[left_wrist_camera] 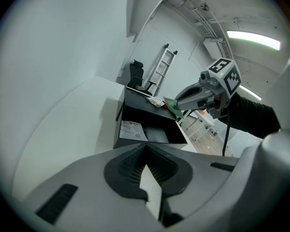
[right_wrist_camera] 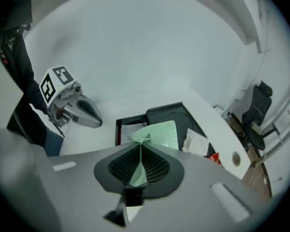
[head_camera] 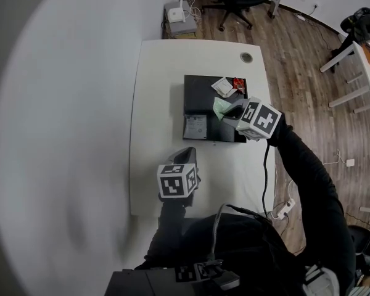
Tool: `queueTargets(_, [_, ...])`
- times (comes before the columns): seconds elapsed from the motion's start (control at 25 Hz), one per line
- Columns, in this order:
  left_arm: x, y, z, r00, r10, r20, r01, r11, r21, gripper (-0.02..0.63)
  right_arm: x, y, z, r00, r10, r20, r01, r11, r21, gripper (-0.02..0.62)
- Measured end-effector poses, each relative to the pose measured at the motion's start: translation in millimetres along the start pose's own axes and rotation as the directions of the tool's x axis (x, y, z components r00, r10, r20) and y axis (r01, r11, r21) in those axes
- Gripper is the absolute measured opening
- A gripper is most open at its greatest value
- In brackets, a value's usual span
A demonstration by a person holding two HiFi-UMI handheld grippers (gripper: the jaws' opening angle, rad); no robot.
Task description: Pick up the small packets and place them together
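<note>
The green packet [right_wrist_camera: 157, 132] is not yet with the others.
My right gripper [right_wrist_camera: 139, 146] clamps it over the tray [head_camera: 197, 97]; white packet [head_camera: 222, 86] and red packet [head_camera: 238, 83] lie together; left gripper [left_wrist_camera: 145, 148] closed, empty.

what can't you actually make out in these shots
- Print on the green packet: too small in every view. Its near edge is hidden, pinched inside the right hand-held gripper.
- Red packet: mostly cut off by the gripper's body in the right gripper view and tiny in the head view.
- Text on the label sheet in the black box: too small to read.
</note>
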State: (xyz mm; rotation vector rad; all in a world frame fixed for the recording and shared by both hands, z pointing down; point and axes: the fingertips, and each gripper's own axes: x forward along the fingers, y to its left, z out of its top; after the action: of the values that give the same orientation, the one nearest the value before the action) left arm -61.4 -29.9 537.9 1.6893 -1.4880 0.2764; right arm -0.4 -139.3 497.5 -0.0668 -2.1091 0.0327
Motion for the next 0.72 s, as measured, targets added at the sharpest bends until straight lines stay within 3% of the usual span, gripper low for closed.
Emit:
queueTargets(0.16, [1.1,-0.1,-0.6,1.000,-0.007,-0.001,0.007,1.000,0.005,0.000,-4.8,-37.3,27.4,0.992,-0.111,0.065,0.110,0.994,0.007,0.015])
queueTargets(0.36, [0.8,2.8,0.7,1.000,-0.003,-0.001,0.003,1.000,-0.006,0.000,14.3,-70.1,45.2,0.983,-0.176,0.053,0.177,0.984,-0.011,0.015])
queueTargets(0.72, [2.1,18.1,1.5,1.000,0.017,-0.003,-0.017,0.999,-0.030,0.000,61.5,-89.6,44.7,0.985,-0.167,-0.032,0.166,0.985,-0.040,0.015])
